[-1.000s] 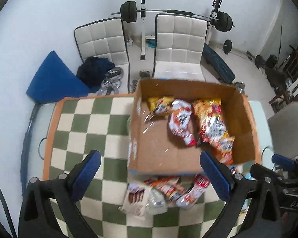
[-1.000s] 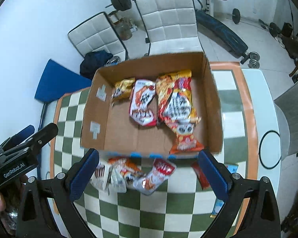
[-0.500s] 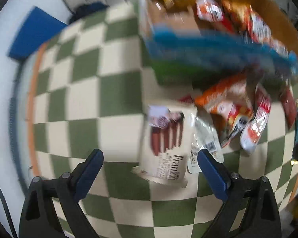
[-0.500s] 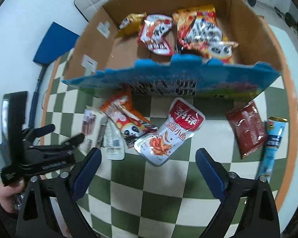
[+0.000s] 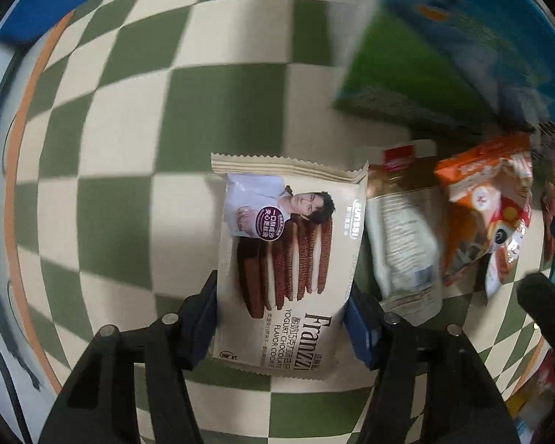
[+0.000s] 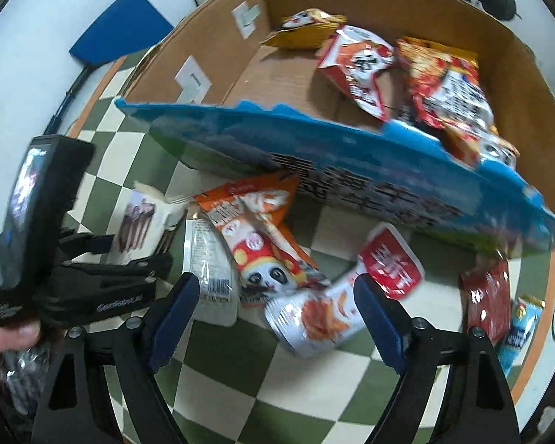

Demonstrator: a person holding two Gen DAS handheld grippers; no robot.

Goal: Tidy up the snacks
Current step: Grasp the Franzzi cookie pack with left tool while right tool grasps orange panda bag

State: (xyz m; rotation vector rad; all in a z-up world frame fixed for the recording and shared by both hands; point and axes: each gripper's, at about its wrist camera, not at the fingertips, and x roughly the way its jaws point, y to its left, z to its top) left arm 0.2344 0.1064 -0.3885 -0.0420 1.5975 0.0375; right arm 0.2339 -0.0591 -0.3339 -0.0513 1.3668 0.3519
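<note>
My left gripper (image 5: 281, 318) has closed on the sides of a beige Franzzi cookie pack (image 5: 288, 259) lying on the green-and-cream checkered table; it also shows in the right wrist view (image 6: 137, 222). My right gripper (image 6: 273, 314) is open, with its fingers either side of a white-and-red snack pouch (image 6: 336, 296) and an orange panda-print pouch (image 6: 259, 236). A cardboard box (image 6: 351, 170) with a blue front wall stands behind them, holding several red and yellow snack bags (image 6: 447, 85).
A white pack (image 5: 403, 244) and the orange pouch (image 5: 488, 214) lie right of the cookie pack. A dark red pack (image 6: 488, 299) and a blue stick pack (image 6: 521, 325) lie near the table's right edge. A blue cushion (image 6: 118, 29) lies beyond the table.
Both grippers have dropped toward the table. My left gripper's fingers have closed in from wide open onto the cookie pack. My right gripper has moved closer to the pouches in front of the box.
</note>
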